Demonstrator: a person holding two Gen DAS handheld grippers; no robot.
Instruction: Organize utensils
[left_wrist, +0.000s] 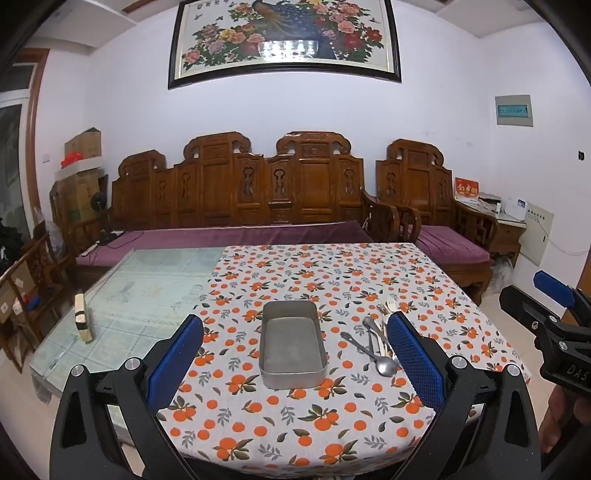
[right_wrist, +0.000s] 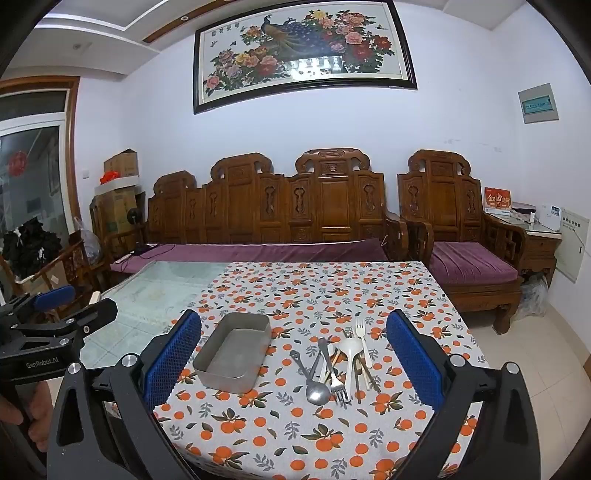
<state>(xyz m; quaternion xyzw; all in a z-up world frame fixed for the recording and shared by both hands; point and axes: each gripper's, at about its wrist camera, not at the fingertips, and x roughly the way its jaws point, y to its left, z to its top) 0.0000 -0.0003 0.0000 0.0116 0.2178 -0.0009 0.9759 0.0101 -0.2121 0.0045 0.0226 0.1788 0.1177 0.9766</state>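
The left gripper (left_wrist: 295, 365) has its jaws wide apart, with the empty metal tray (left_wrist: 293, 345) between them. The right gripper (right_wrist: 293, 363) is also wide apart and empty; the pile of utensils (right_wrist: 338, 363) lies between its jaws.

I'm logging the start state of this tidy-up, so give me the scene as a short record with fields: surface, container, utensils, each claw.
surface: table with orange-print cloth
container: metal tin, empty, upright, left of the pile
utensils: loose pile on the cloth, none in the tin; metal spoon, metal fork, white plastic spoon, white plastic fork, chopsticks
left claw: open, holding nothing, tin ahead between its fingers
right claw: open, holding nothing, facing tin and pile
progress: not started
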